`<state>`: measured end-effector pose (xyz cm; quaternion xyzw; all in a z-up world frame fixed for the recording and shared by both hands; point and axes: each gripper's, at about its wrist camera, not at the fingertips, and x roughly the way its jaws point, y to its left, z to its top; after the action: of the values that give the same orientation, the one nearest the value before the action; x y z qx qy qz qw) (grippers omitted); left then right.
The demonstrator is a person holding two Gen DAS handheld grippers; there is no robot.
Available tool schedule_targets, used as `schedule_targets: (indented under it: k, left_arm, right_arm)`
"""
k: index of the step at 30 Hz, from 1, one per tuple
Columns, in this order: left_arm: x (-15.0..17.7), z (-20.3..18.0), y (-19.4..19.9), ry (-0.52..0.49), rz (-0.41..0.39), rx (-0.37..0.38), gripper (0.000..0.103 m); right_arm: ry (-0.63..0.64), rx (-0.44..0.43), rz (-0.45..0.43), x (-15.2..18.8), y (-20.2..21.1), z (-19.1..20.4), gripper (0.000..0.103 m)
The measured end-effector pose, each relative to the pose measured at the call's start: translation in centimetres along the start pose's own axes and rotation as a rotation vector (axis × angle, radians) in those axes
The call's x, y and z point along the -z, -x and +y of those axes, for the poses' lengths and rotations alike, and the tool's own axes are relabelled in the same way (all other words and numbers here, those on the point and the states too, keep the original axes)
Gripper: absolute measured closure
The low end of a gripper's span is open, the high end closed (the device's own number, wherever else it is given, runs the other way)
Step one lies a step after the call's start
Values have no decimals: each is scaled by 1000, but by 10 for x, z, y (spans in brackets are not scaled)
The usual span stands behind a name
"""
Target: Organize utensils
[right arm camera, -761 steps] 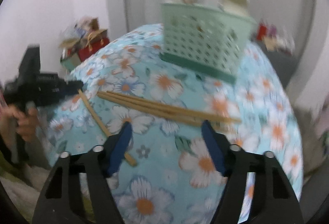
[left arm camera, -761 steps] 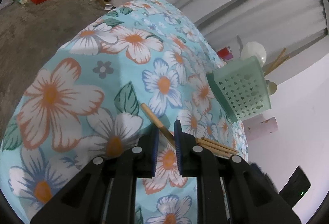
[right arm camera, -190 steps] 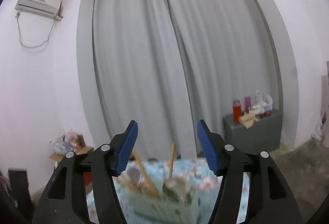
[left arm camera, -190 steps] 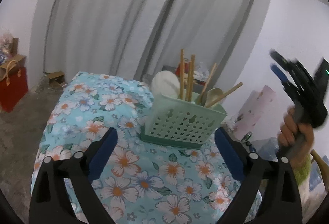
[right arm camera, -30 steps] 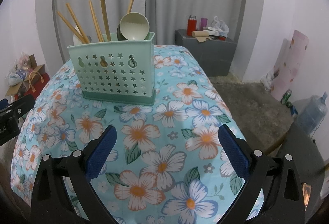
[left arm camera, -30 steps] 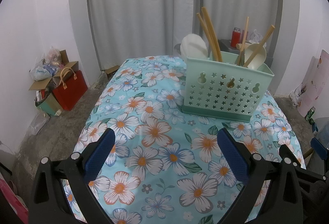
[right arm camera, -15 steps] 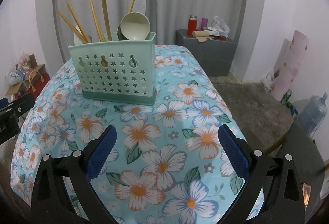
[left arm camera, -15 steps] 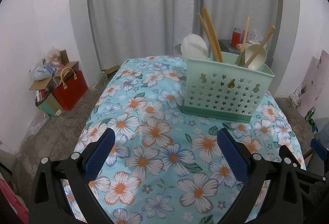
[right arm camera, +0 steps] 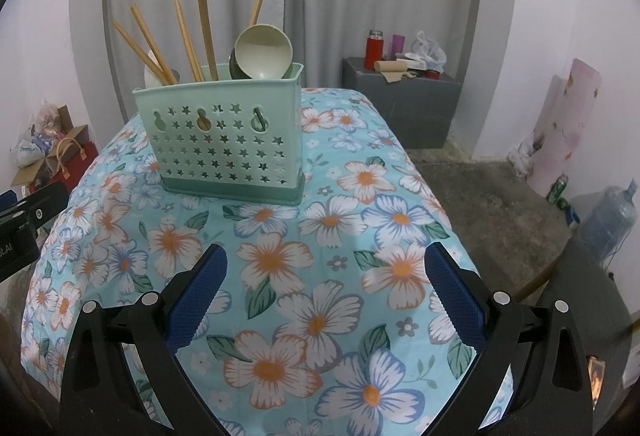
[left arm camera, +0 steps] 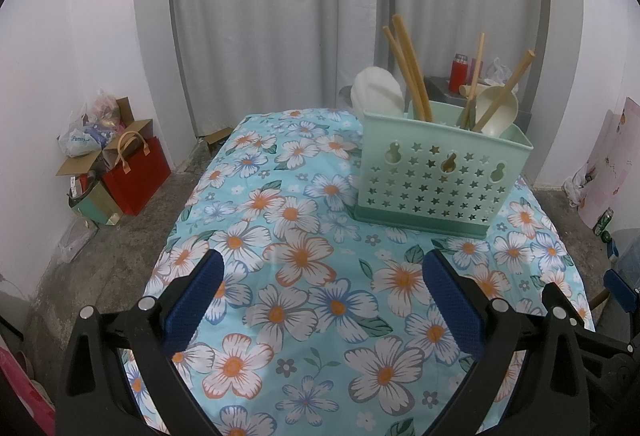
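A mint green utensil basket point(left arm camera: 436, 176) with star holes stands upright on the floral tablecloth point(left arm camera: 304, 256); it also shows in the right wrist view point(right arm camera: 224, 148). Several wooden chopsticks point(left arm camera: 408, 68) point(right arm camera: 204, 28) and pale spoons point(left arm camera: 496, 110) point(right arm camera: 262, 52) stand in it. My left gripper point(left arm camera: 324, 300) is open and empty, held above the cloth in front of the basket. My right gripper point(right arm camera: 326, 292) is open and empty, also short of the basket. No loose utensils show on the cloth.
A red bag and boxes point(left arm camera: 132, 172) sit on the floor at the left. A grey cabinet point(right arm camera: 400, 104) with bottles stands at the back right. A water jug point(right arm camera: 612, 220) is on the floor at the right. Curtains hang behind the table.
Almost nothing has changed; both grippers stay open and nearly still, facing the basket.
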<state>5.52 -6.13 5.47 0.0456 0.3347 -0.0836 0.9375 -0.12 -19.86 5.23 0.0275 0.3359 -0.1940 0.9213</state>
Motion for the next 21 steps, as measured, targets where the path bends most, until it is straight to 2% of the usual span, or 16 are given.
schedule_targets:
  k: [21]
  left_arm:
    - [0,-1,0,1,2,0,6]
  right_arm:
    - [5,-4,-3,2,-2,1,8]
